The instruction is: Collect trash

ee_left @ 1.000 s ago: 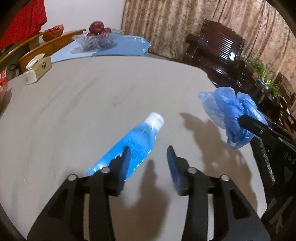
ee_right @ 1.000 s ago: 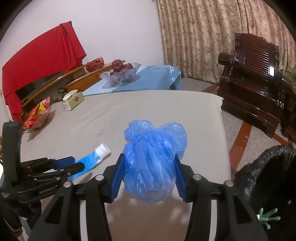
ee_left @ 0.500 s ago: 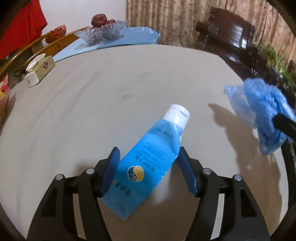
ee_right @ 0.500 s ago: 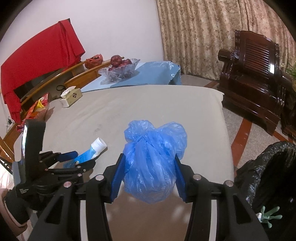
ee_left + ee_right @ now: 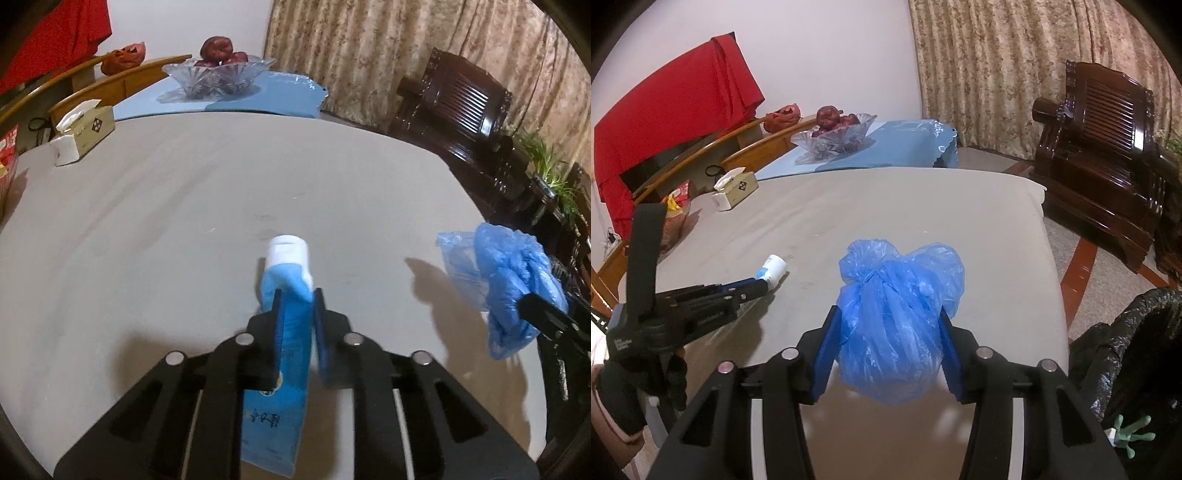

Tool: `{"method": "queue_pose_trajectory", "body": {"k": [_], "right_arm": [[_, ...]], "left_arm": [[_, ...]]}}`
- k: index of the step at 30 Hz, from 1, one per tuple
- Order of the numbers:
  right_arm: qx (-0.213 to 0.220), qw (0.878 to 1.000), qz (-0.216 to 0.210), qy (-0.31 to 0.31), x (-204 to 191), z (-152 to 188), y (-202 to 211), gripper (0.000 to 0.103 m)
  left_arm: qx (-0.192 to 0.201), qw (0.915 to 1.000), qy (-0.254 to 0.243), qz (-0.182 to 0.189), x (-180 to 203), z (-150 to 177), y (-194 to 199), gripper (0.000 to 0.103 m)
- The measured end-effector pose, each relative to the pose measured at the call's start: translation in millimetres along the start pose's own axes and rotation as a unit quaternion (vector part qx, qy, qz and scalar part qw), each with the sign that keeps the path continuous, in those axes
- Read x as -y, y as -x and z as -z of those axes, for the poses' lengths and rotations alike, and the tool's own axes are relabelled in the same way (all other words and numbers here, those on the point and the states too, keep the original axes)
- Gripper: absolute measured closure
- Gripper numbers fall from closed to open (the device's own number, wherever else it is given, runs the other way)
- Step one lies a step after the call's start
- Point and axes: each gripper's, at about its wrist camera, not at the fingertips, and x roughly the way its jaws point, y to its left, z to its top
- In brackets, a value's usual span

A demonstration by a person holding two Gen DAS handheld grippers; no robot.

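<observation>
My left gripper (image 5: 297, 295) is shut on a blue squeeze tube (image 5: 286, 295) with a white cap, tube pinched on edge just above the grey table (image 5: 184, 221). The tube's cap also shows in the right wrist view (image 5: 772, 266) at the left gripper's (image 5: 762, 286) tips. My right gripper (image 5: 888, 325) is shut on a crumpled blue plastic bag (image 5: 894, 317) and holds it above the table's right front part. The bag also shows in the left wrist view (image 5: 502, 288) at the right.
A bin lined with a black bag (image 5: 1137, 354) stands off the table's right side, with a green item inside. A tissue box (image 5: 83, 129) and a glass fruit bowl (image 5: 218, 74) sit at the far side. Dark wooden chairs (image 5: 1108, 147) stand to the right.
My left gripper moved over the blue tube, closed on it and turned it on edge. My right gripper kept hold of the blue bag, nearly still.
</observation>
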Motion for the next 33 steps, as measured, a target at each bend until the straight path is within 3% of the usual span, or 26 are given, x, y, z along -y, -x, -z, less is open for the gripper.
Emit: {"method": "queue_pose_trajectory", "body": {"k": [13, 17, 21, 23, 27, 33], "right_arm": [[-0.003, 1.0, -0.003, 0.001, -1, 1, -3, 0.054], [-0.003, 1.0, -0.002, 0.001, 0, 1, -2, 0.054], [-0.004, 1.0, -0.003, 0.0, 2, 1, -3, 0.054], [-0.004, 1.0, -0.004, -0.001, 2, 1, -2, 0.054], [-0.002, 1.0, -0.006, 0.003, 1, 1, -1, 0.054], [-0.001, 1.0, -0.006, 0.003, 4, 1, 1, 0.054]], "left_arm": [[-0.015, 0.9989, -0.007, -0.044, -14, 5, -10, 0.061], [-0.018, 0.999, 0.023, -0.035, -26, 5, -5, 0.065], [-0.001, 0.9994, 0.023, -0.025, -28, 7, 8, 0.086], [0.003, 0.9994, 0.026, -0.021, -30, 7, 10, 0.086], [-0.001, 0.9996, 0.003, -0.028, -24, 11, 2, 0.076], [-0.002, 0.9994, 0.02, -0.027, -28, 9, 3, 0.076]]}}
